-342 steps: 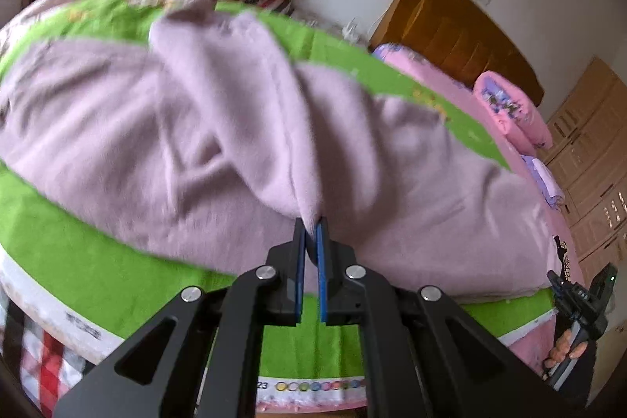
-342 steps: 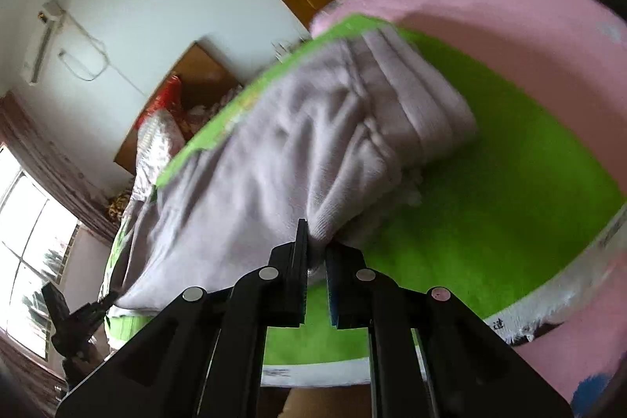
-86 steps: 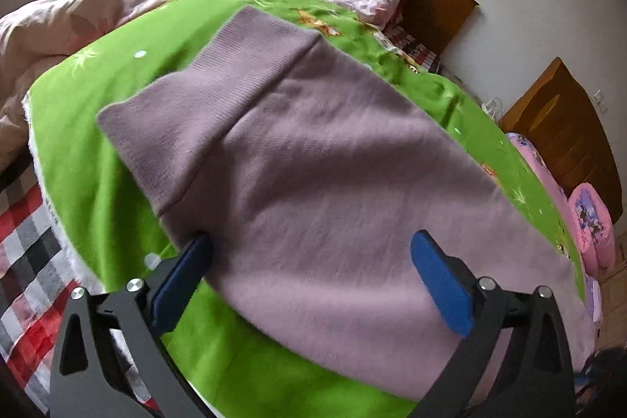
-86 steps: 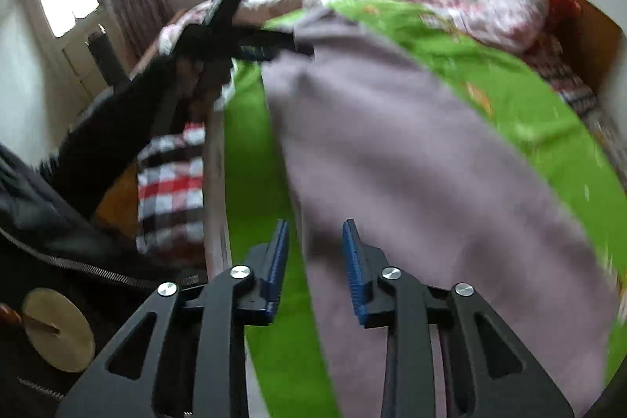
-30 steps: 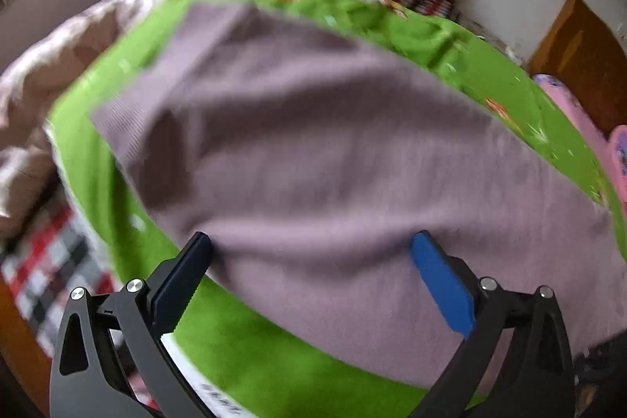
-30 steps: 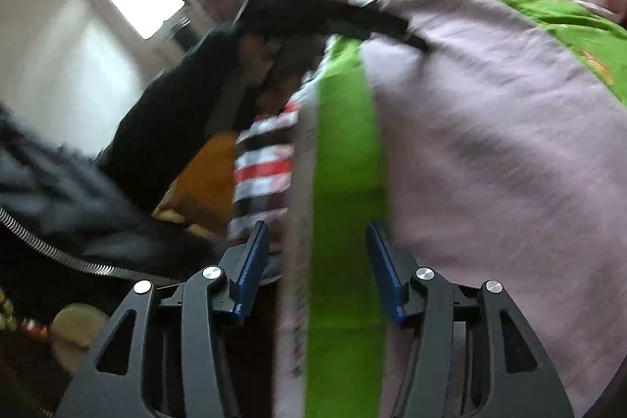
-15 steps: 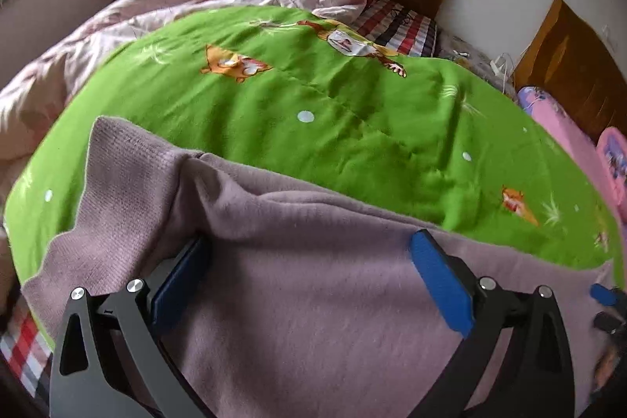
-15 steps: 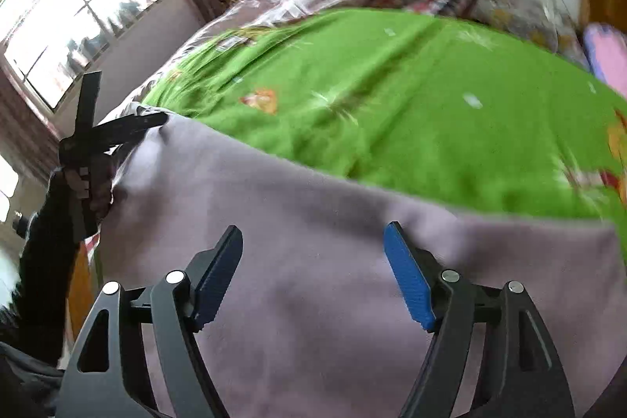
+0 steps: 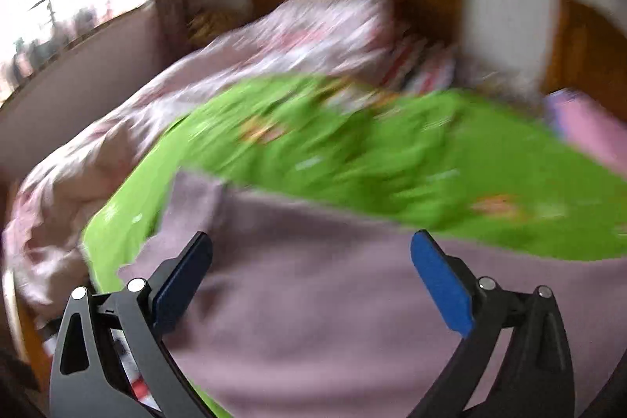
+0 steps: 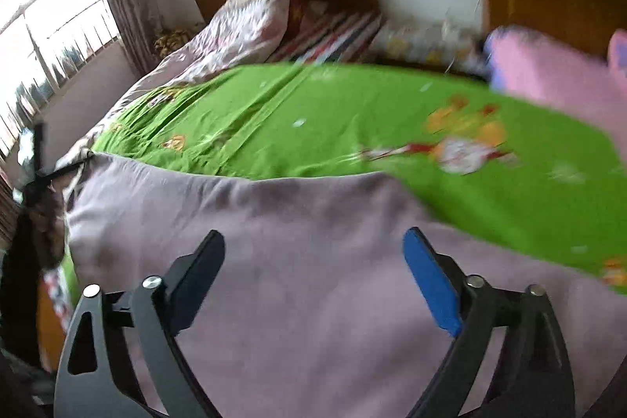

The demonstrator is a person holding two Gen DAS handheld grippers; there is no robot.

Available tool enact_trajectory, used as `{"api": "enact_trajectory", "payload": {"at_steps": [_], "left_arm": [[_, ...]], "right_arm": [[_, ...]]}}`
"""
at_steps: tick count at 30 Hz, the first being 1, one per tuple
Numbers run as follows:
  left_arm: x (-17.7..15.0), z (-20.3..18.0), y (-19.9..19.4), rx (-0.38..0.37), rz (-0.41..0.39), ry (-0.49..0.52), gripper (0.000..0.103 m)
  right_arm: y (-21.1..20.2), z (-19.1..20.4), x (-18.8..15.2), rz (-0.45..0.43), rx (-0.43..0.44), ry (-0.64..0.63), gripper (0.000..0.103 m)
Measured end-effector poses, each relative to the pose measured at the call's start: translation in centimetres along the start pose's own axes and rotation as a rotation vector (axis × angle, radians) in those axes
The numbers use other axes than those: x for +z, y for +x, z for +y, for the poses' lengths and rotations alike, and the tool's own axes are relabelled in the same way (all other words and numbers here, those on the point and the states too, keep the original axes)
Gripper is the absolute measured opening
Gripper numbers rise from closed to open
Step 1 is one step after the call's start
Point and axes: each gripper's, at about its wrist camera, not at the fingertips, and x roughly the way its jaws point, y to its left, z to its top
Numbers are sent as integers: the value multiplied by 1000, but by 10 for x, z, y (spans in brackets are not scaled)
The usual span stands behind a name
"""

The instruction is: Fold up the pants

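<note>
Both tongs, left (image 9: 311,269) and right (image 10: 313,267), are gaping wide over the pants (image 10: 298,261); each should be pinching an edge at six o'clock.

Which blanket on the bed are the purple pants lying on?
The bright green cartoon blanket. The purple pants are spread on its near part. The flowery pinkish quilt is bunched up farther back by the window, and the plain pink bedding lies off right.

My left wrist view is smeared by motion, so the prints on the green bedsheet (image 9: 352,151) are unreadable. The mauve knitted pants (image 10: 313,261) run off both frames' bottom edges, their far end unseen.
</note>
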Motion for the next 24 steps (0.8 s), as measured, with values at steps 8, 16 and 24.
{"api": "enact_trajectory", "payload": {"at_steps": [8,16,24], "left_arm": [[-66,-198,-36,-478,178,392,101],[-95,-219,-6,-414,224,462,102],[-97,-224,-9,-413,213,450,102]], "right_arm": [[10,-65,-57,260,-227,52,91],[-80,-94,-109,154,-194,57,93],[-94,-96,-155,158,-143,-14,92]]}}
